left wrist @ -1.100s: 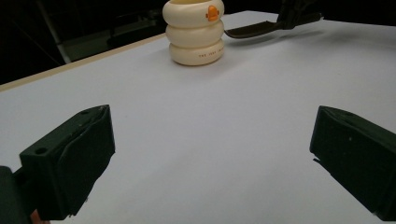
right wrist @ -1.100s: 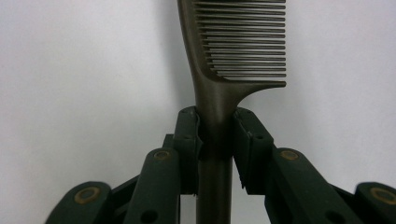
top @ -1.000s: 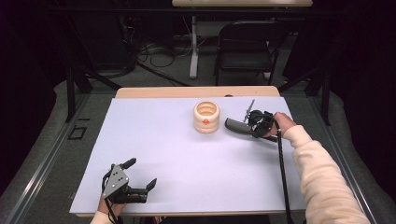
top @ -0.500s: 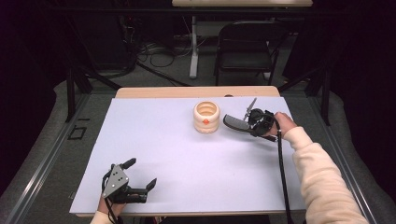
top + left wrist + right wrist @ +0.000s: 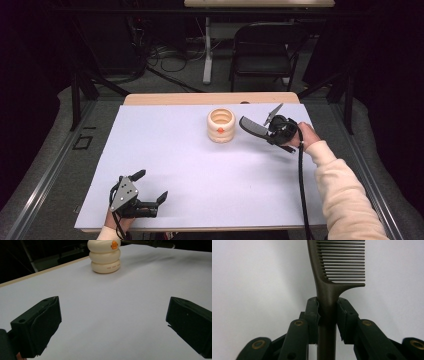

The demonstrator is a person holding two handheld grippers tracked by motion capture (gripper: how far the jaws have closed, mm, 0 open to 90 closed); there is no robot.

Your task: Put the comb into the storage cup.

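A cream ribbed cup (image 5: pixel 221 126) with an orange mark stands upright at the middle back of the white sheet (image 5: pixel 200 165). Just right of it, my right gripper (image 5: pixel 271 131) is shut on the handle of a dark comb (image 5: pixel 252 127), whose toothed end points left toward the cup and stays apart from it. In the right gripper view the comb (image 5: pixel 337 270) runs straight up between the pads (image 5: pixel 312 312) of that gripper (image 5: pixel 328 308). My left gripper (image 5: pixel 151 185) rests near the front left edge, open and holding nothing. Its view, past the gripper (image 5: pixel 112 320), shows the cup (image 5: pixel 105 257) far ahead.
The white sheet covers a wooden table (image 5: pixel 200 98), with a strip of wood bare at the back. A black cable (image 5: pixel 301 190) trails from the right gripper along the sleeve. Behind the table stand a folding chair (image 5: pixel 260 45) and floor cables.
The right gripper with the comb has shifted only slightly beside the cup. The left gripper has stayed in place.
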